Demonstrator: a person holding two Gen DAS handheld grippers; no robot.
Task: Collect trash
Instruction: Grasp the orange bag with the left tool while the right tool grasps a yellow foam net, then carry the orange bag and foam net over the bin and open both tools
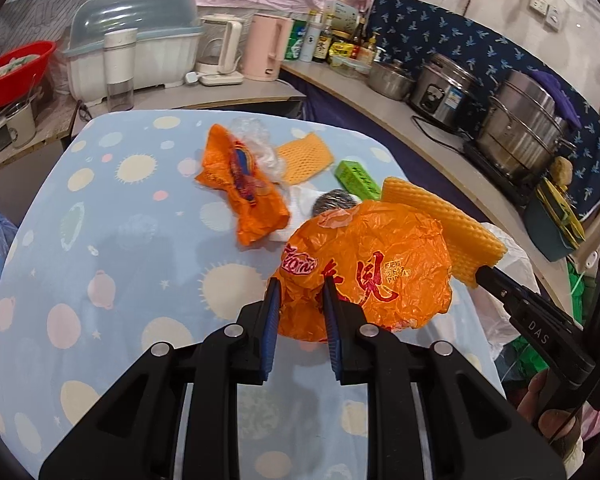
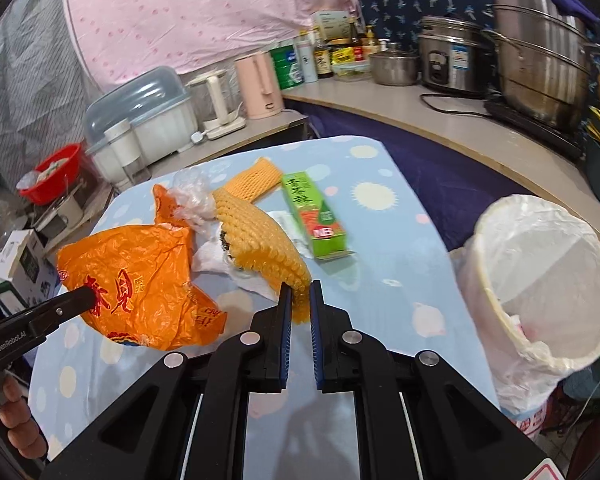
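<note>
Over the blue tablecloth (image 1: 112, 248), left fingers (image 1: 274, 300) clamp an orange bag (image 1: 364, 272), right fingers (image 2: 286, 304) yellow foam netting (image 2: 260, 240)

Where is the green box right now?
In the right wrist view the green box lies on the blue patterned tablecloth, just right of the yellow foam net held by the right gripper, and left of the lined trash bin.

L tool (image 1: 300, 284), R tool (image 2: 300, 286) clamped.
</note>
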